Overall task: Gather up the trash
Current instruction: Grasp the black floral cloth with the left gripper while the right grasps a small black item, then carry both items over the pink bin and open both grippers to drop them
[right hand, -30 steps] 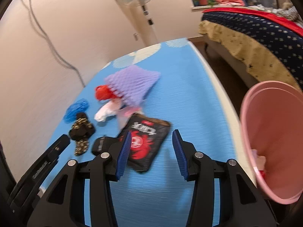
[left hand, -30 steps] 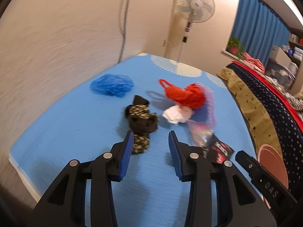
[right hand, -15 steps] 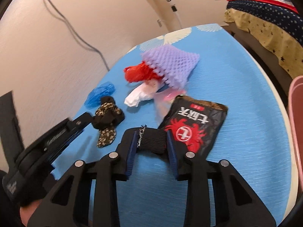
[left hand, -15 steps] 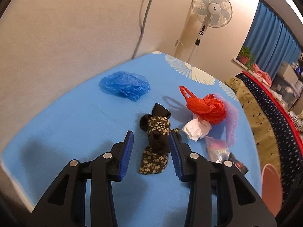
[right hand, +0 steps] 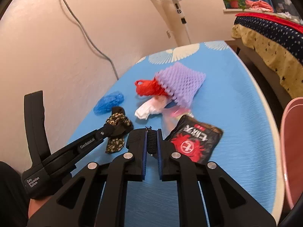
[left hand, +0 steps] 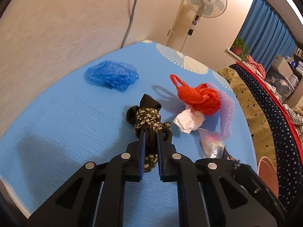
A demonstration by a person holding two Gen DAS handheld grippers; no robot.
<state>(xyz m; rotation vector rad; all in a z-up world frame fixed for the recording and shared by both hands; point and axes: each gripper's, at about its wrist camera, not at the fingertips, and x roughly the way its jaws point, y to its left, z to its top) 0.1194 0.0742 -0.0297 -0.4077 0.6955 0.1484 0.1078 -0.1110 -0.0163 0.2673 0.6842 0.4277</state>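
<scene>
My left gripper is shut on a black floral cloth bundle lying on the blue table; it also shows in the right wrist view. My right gripper is shut on a small black woven strap piece, beside a black snack packet with a red crab logo. Further back lie a red plastic bag, a white crumpled bag, a purple foam net and a blue plastic cover.
A pink bin stands off the table's right edge. A clear wrapper lies by the packet. A standing fan and the wall are behind the table. A bed with starred covers is to the right.
My left gripper has moved forward over the floral cloth bundle and closed on it. My right gripper has closed tighter on the black strap piece.
</scene>
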